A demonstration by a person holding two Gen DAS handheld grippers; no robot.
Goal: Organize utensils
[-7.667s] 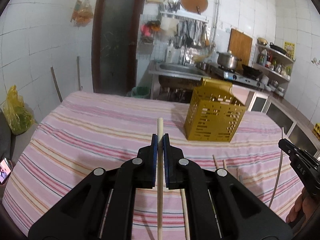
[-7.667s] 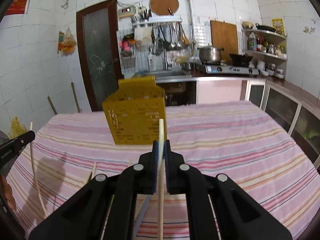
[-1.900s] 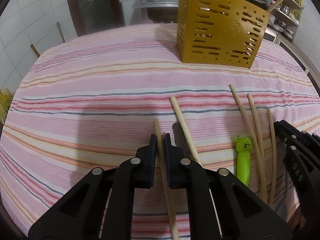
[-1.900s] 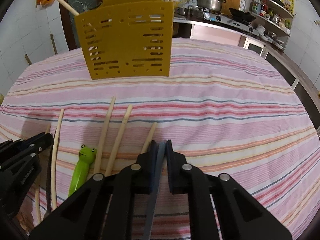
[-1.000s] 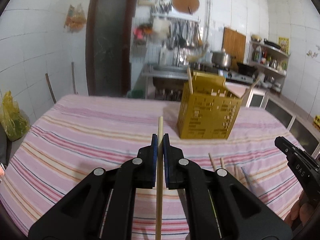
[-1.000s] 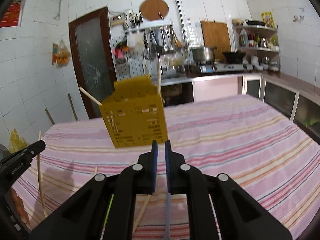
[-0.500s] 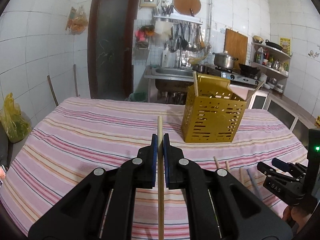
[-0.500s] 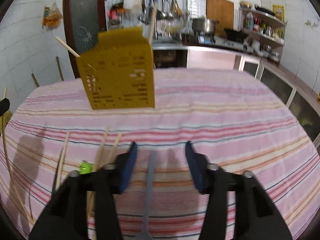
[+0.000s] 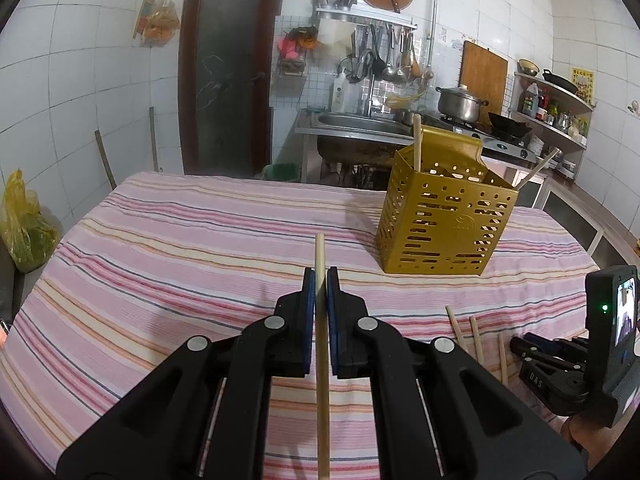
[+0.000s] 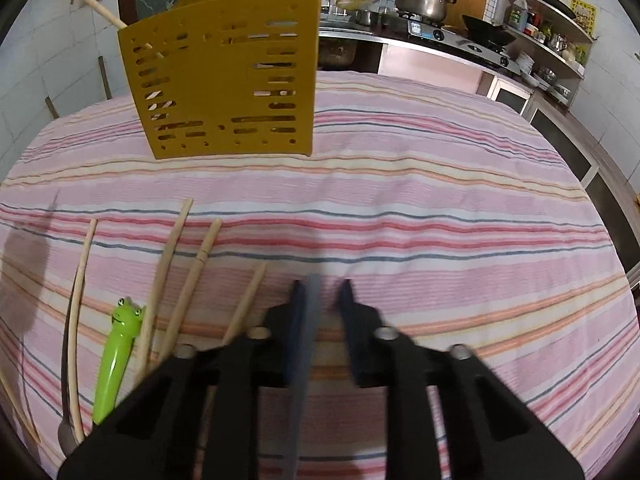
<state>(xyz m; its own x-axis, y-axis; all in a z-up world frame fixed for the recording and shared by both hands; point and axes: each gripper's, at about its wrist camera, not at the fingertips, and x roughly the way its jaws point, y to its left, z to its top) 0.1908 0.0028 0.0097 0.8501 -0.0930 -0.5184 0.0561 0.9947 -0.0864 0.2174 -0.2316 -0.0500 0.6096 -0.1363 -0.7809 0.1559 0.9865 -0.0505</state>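
Note:
My left gripper [image 9: 320,280] is shut on a wooden chopstick [image 9: 321,256], held above the striped tablecloth [image 9: 180,248] and pointing past the left of the yellow slotted utensil holder [image 9: 440,220]. Two sticks [image 9: 417,144] stand in that holder. My right gripper [image 10: 321,286] tilts down low over the cloth. Its jaws are closing around a grey-blue utensil handle [image 10: 308,320]: the left pad lies against it, and a gap shows at the right pad. Left of it lie several wooden chopsticks [image 10: 196,276] and a green frog-headed utensil [image 10: 118,348].
The yellow holder [image 10: 228,76] stands on the far side of the loose utensils in the right wrist view. A kitchen counter with a pot [image 9: 458,104] and a sink is behind the table. A yellow bag [image 9: 22,224] hangs off the table's left.
The right gripper tipped down towards the cloth, opened wide over the grey-blue handle, and its jaws have since narrowed around it. The left gripper kept its chopstick and drifted slightly.

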